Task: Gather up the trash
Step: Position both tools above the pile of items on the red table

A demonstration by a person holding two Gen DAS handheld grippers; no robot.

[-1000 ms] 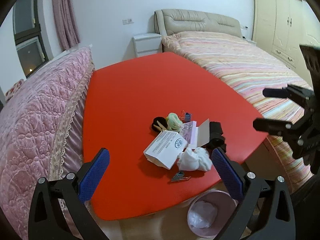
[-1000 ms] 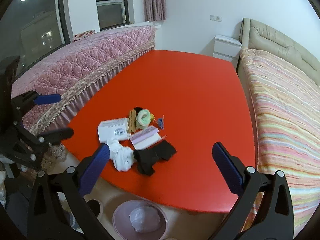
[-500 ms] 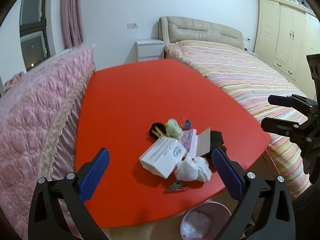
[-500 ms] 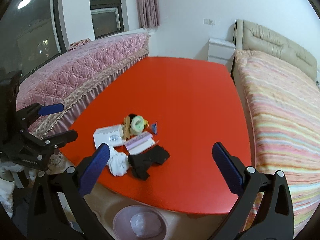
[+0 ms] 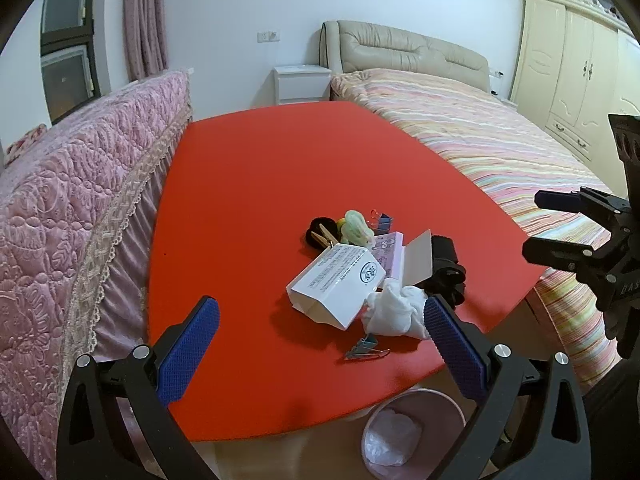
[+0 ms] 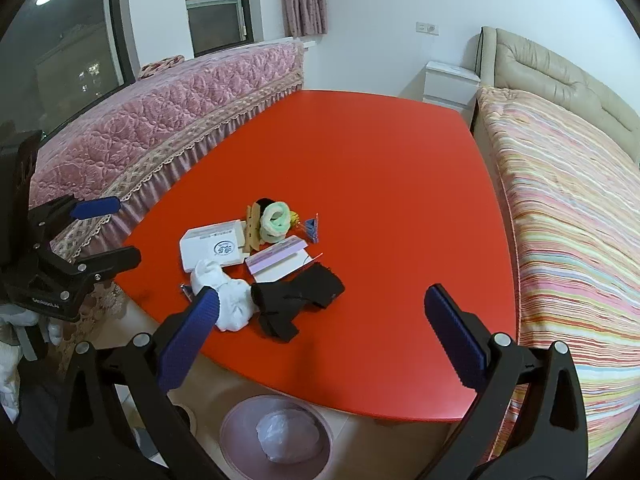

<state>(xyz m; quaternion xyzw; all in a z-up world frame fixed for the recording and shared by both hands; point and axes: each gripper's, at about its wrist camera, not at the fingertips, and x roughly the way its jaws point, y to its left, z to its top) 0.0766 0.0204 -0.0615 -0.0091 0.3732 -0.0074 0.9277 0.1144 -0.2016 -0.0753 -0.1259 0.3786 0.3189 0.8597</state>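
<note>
2 tools spread empty, left tool (image 5: 318,322) nearer white box (image 5: 338,285), bin (image 6: 276,434) below table edge

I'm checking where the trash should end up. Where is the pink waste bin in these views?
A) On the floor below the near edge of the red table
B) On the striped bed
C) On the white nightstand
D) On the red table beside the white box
A: the pink waste bin stands on the floor just below the near edge of the red table, with crumpled plastic inside it.
</note>
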